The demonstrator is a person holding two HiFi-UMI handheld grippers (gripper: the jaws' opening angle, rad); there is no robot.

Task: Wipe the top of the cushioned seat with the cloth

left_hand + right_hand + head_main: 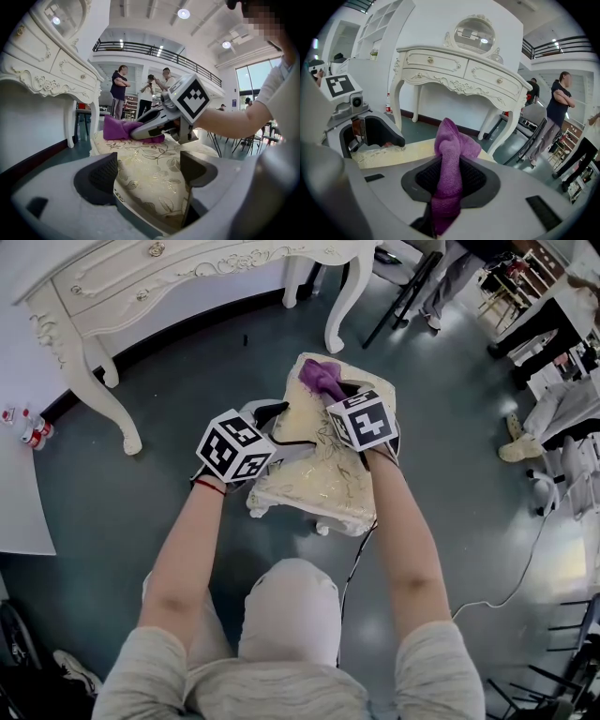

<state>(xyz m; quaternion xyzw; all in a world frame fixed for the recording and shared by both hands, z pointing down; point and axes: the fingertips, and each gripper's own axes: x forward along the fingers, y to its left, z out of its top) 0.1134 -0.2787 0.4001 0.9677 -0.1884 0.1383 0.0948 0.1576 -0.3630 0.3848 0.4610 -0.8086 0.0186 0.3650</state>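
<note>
The cushioned seat [323, 474], cream with a gold leaf pattern, tops a small white stool in the middle of the head view. A purple cloth [321, 379] lies bunched at its far edge. My right gripper [450, 180] is shut on this cloth [452, 154], which stands up between the pads and rests on the seat [412, 150]. The left gripper view shows it pressed on the cushion's far side [119, 129]. My left gripper [149, 180] is at the seat's near left corner, its jaws closed around the cushion edge [150, 173].
A white carved dressing table [178, 277] stands just beyond the stool, with a leg [342, 320] close to the cloth. Small bottles [33, 432] sit by the wall at left. People [121, 91] and chairs [562, 465] are farther off on the grey floor. A cable [520, 568] trails at right.
</note>
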